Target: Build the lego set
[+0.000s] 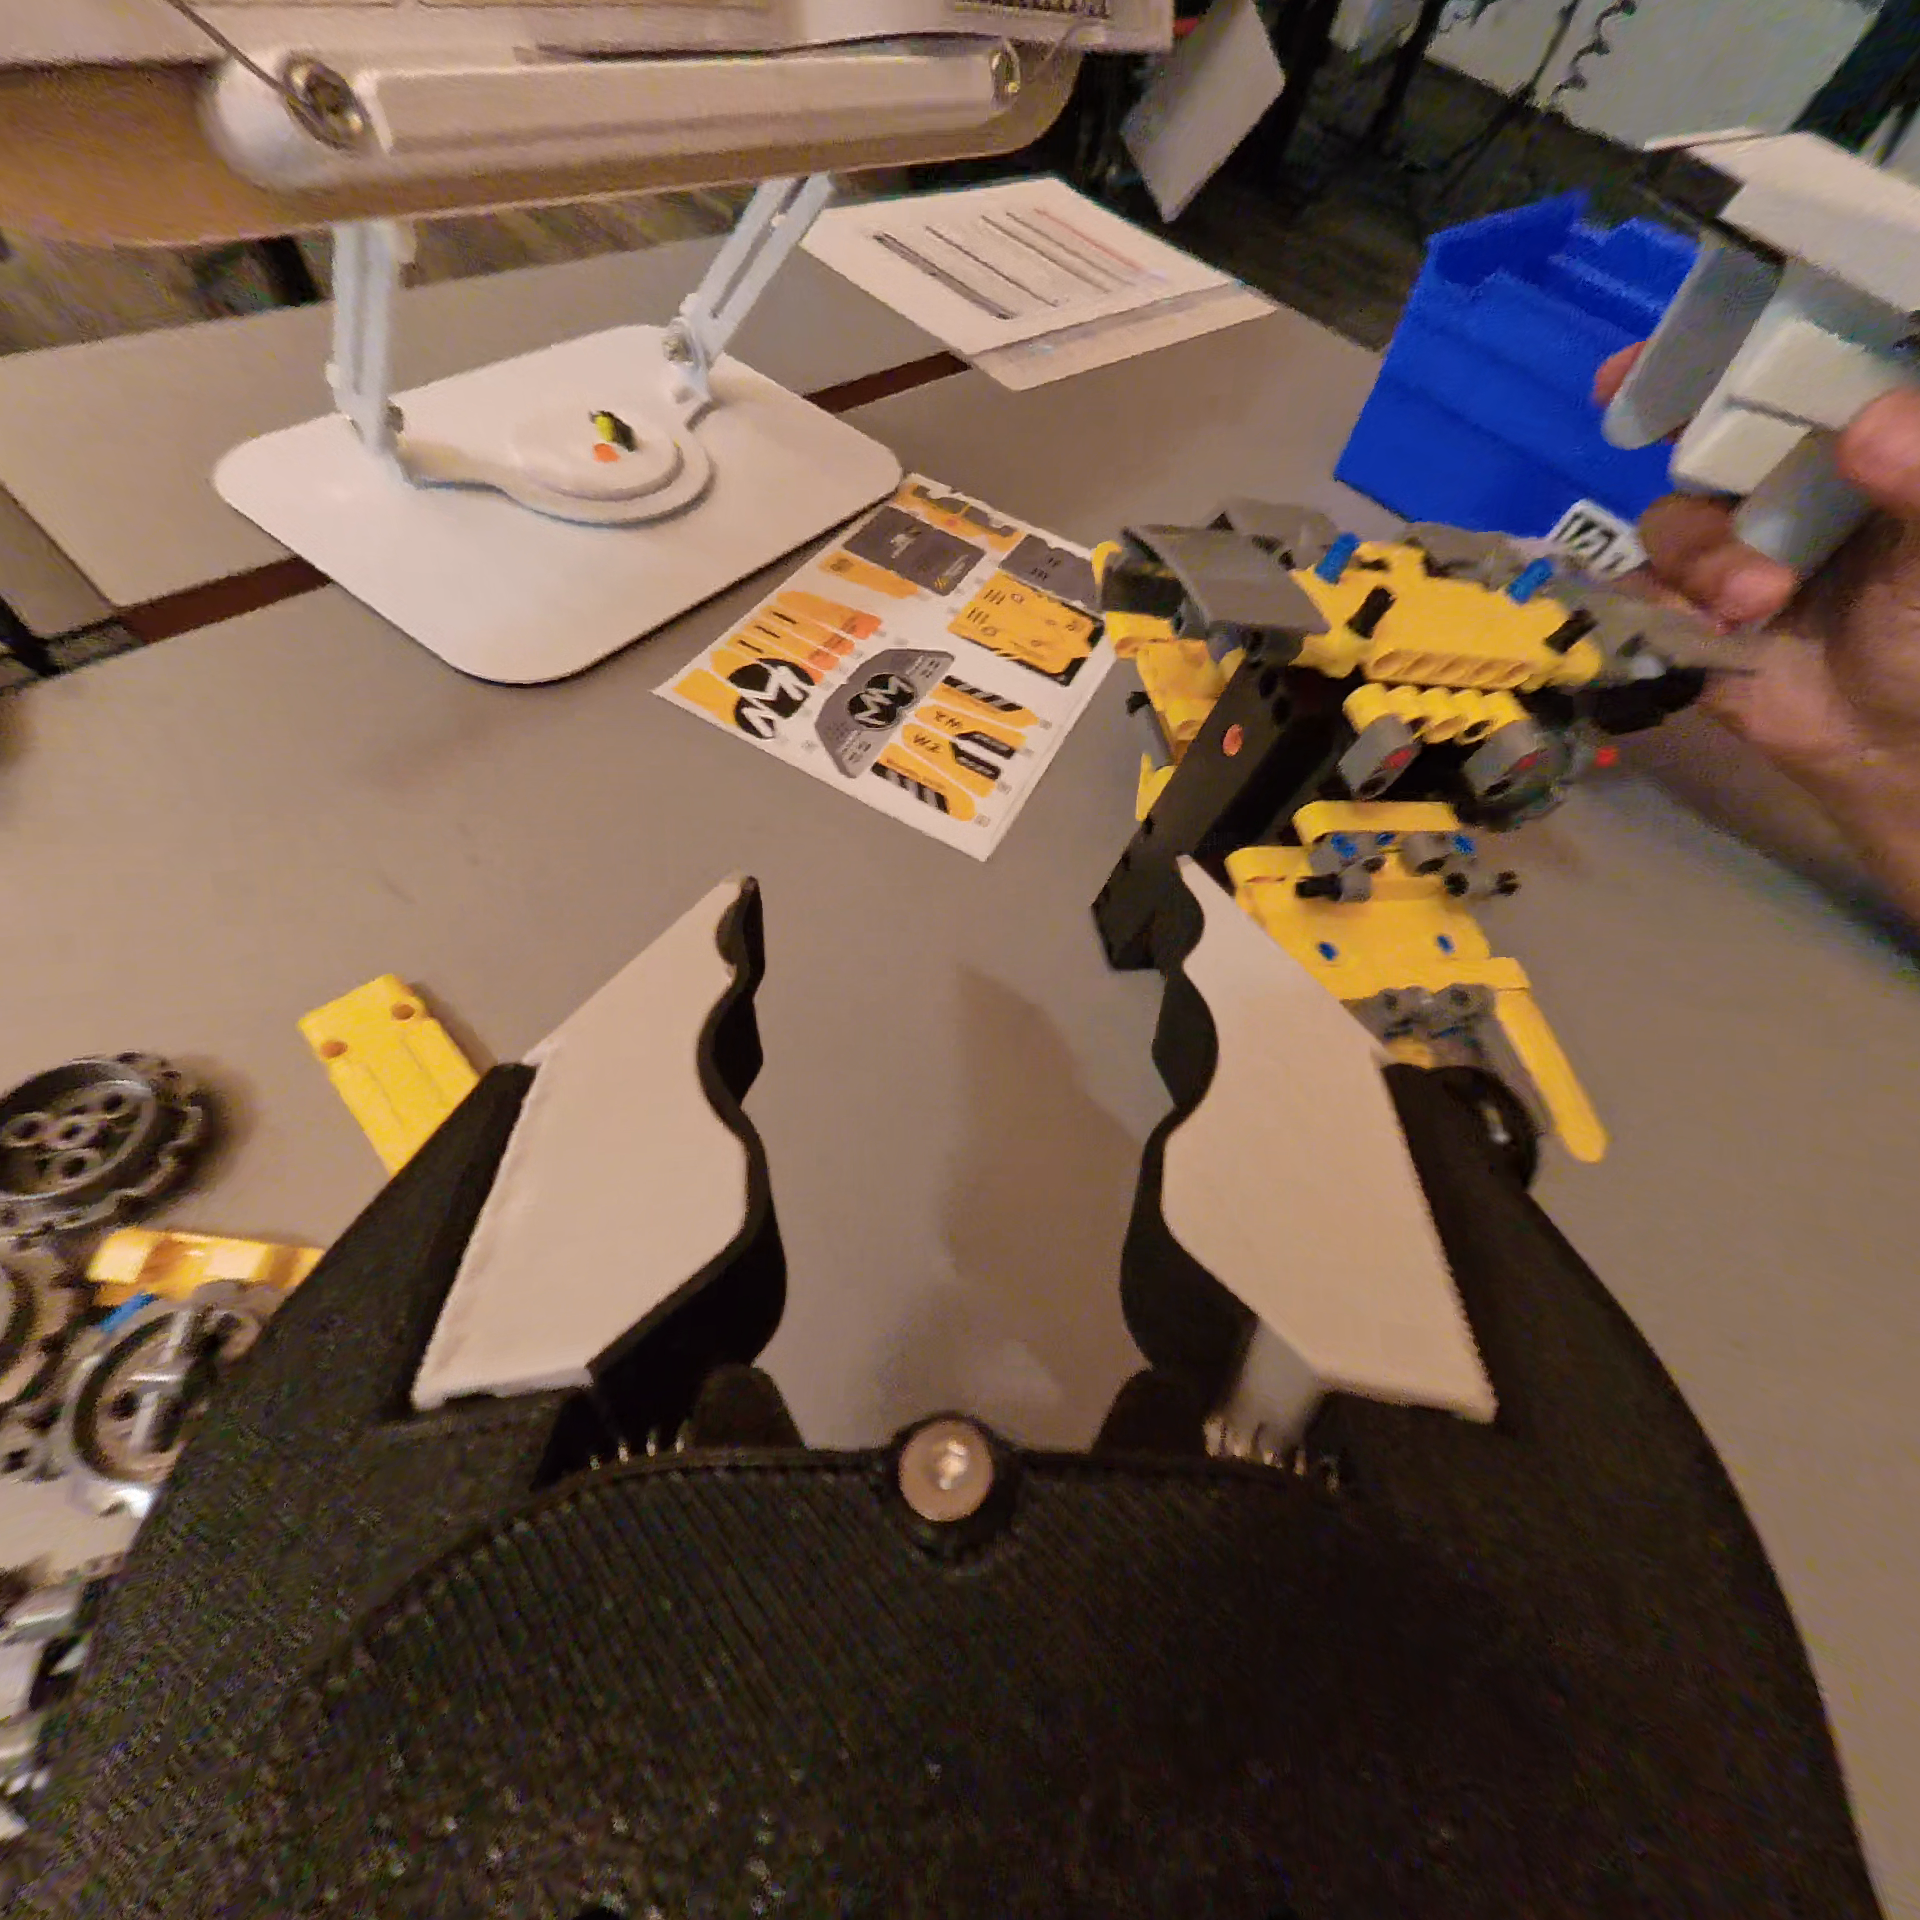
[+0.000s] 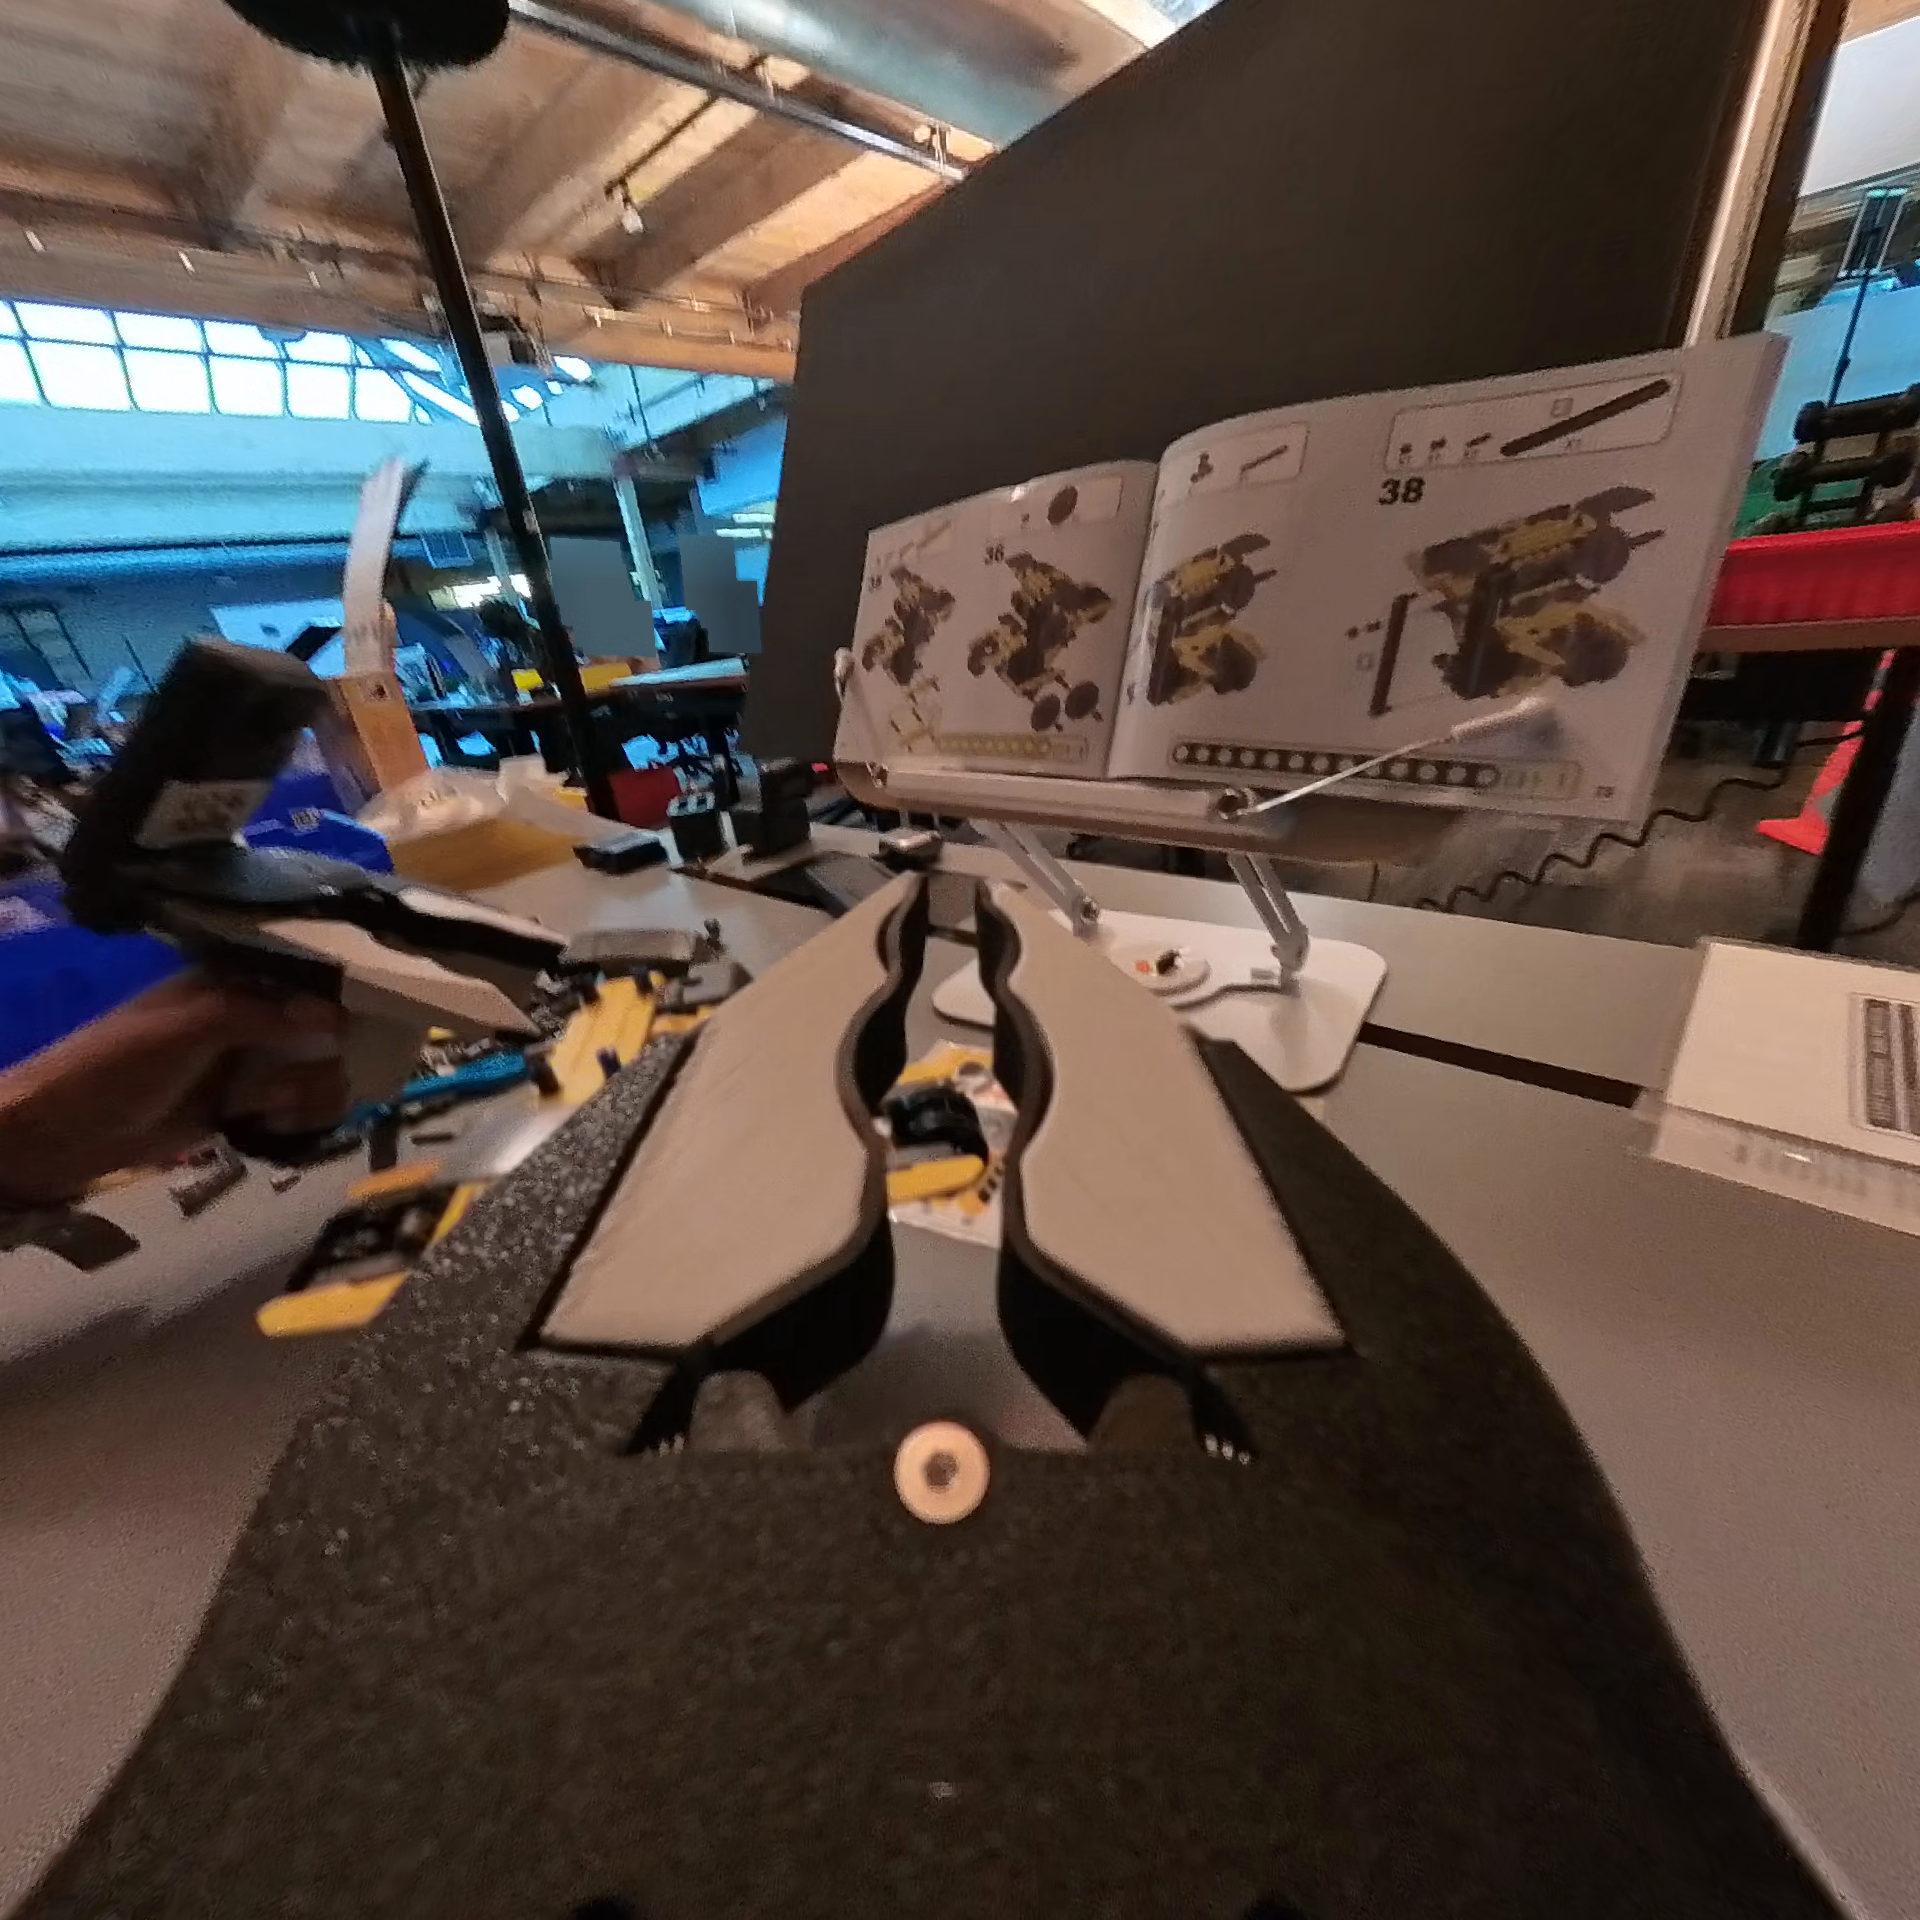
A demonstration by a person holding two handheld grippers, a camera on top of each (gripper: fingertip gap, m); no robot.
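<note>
My left gripper [image 1: 966, 904] is open and empty, low over the grey table [image 1: 312, 831]. Its right fingertip is next to the black beam [image 1: 1226, 790] of a yellow, black and grey brick model [image 1: 1434, 623], which stands just to its right. My right gripper [image 2: 951, 888] is nearly shut with only a narrow gap and nothing between its fingers. It points at an open instruction booklet [image 2: 1299, 603] on a white stand. A hand holds the right gripper's grey body [image 1: 1766, 343] above the model's far end. The left gripper [image 2: 447, 966] also shows blurred in the right wrist view.
A sticker sheet [image 1: 894, 665] lies between the model and the stand's white base [image 1: 520, 540]. A blue bin [image 1: 1507, 364] and printed sheets [image 1: 1039, 270] sit at the back right. Black gear wheels [image 1: 94, 1132] and a yellow panel [image 1: 384, 1070] lie left of my left gripper. My right fingertips sit around 25 cm from my left ones.
</note>
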